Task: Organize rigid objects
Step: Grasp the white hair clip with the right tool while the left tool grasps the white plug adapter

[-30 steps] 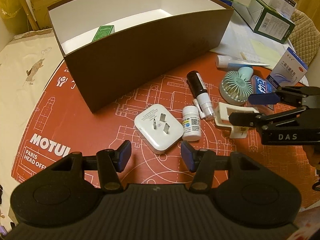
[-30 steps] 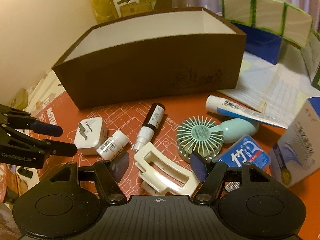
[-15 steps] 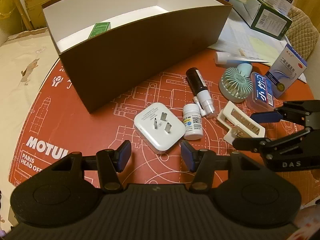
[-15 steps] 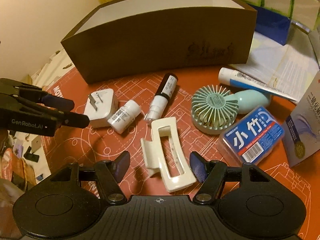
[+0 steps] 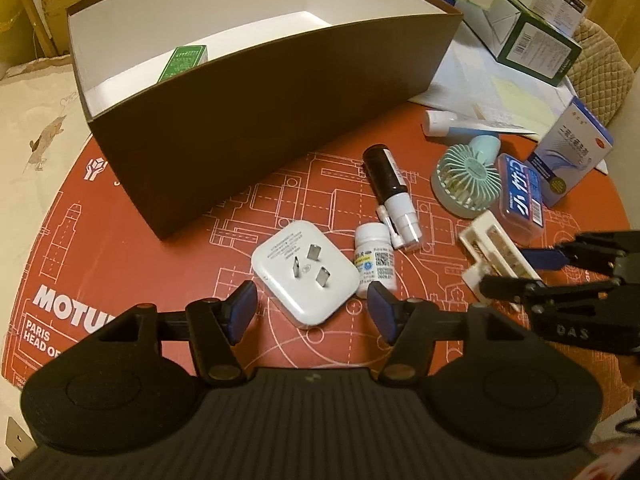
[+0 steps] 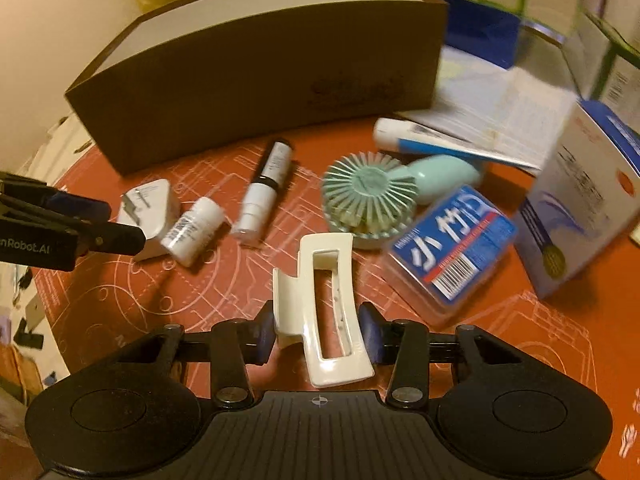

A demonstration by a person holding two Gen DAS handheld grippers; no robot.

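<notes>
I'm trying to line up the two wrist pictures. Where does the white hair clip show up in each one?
Left wrist view: the hair clip lies at the right edge, with the right gripper closing around it.
Right wrist view: the hair clip sits bottom centre, between the closing jaws of the right gripper.
Shared landmark: the green fan, just beyond the clip in both.

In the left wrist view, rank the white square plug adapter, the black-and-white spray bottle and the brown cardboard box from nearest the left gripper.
1. White square plug adapter, just ahead of the left gripper.
2. Black-and-white spray bottle, farther, to the right.
3. Brown cardboard box, farthest, behind.
</notes>
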